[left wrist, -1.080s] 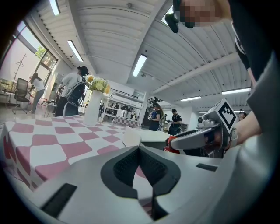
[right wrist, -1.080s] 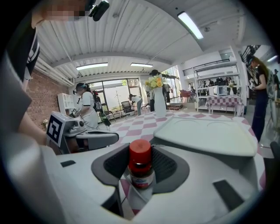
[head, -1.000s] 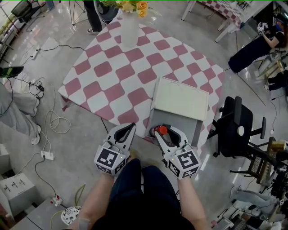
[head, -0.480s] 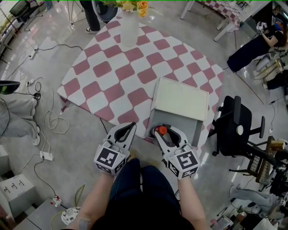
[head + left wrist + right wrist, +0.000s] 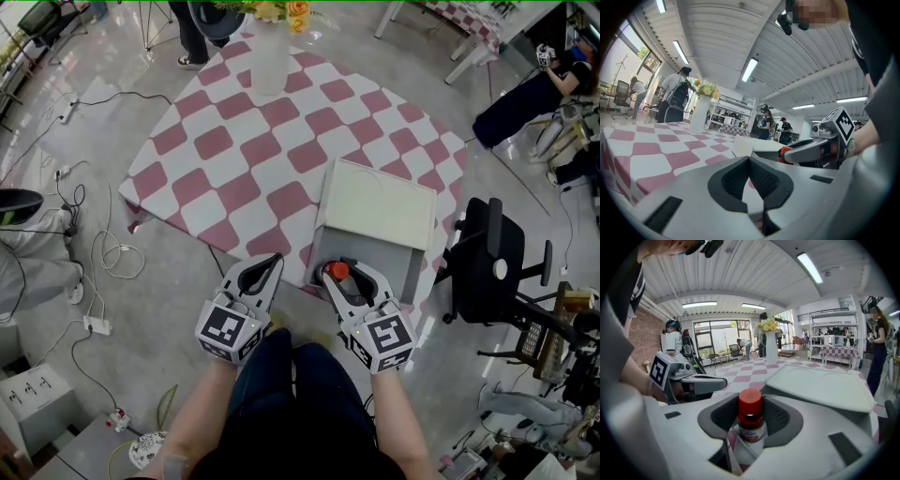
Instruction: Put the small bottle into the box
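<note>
Step in hand: carry to the box, drop not yet made. Your right gripper [image 5: 349,277] pinches the small bottle [image 5: 750,420] by its body, upright, red cap up. It sits low centre of the head view, just at the near edge of the box [image 5: 410,270]. I judge it is not yet inside.

Your left gripper [image 5: 750,161] is pressed together on nothing, parked just left of the right one and off the near edge of the tabletop [image 5: 234,159].

The pale lid [image 5: 375,206] covers the far part of the box, and the grey opening shows on the side nearest you.

Next move, as I judge it: push the bottle forward over the grey opening, keep it under the lid edge, lower it, then spread the jaws. Watch the cap against the lid, and keep the left gripper out of the way.
</note>
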The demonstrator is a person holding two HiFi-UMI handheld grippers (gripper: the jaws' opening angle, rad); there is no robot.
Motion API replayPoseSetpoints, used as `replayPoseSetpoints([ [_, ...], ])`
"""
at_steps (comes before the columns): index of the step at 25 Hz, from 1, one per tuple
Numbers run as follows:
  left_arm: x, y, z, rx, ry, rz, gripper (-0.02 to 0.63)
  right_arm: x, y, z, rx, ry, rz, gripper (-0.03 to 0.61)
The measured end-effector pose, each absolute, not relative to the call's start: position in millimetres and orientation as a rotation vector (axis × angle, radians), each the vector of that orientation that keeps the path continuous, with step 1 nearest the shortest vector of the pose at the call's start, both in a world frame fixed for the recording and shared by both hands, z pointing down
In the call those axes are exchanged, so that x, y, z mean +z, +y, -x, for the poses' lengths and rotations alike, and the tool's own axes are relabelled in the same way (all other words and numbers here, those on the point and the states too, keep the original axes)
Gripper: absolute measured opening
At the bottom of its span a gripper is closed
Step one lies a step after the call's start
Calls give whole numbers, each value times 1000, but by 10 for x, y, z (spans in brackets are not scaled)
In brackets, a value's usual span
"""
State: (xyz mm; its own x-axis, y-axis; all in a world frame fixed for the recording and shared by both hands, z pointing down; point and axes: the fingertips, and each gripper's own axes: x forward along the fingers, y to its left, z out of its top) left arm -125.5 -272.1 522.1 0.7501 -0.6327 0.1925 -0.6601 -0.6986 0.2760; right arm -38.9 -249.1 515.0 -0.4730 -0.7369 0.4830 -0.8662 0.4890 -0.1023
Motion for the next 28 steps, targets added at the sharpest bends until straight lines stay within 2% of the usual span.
replayPoseSetpoints([
  [17,5126,-2645,1223,129,-1006,-2642,0,5162,-2406,368,470,-2360,-1291,160],
  [22,5102,-2628,1235,132,-1022,-2638,0,5183,-2365,396,446,-2353,-1245,204],
  [28,5100,-2586,1236,133,-1038,-2636,0,5192,-2345,397,439,-2365,-1221,209],
])
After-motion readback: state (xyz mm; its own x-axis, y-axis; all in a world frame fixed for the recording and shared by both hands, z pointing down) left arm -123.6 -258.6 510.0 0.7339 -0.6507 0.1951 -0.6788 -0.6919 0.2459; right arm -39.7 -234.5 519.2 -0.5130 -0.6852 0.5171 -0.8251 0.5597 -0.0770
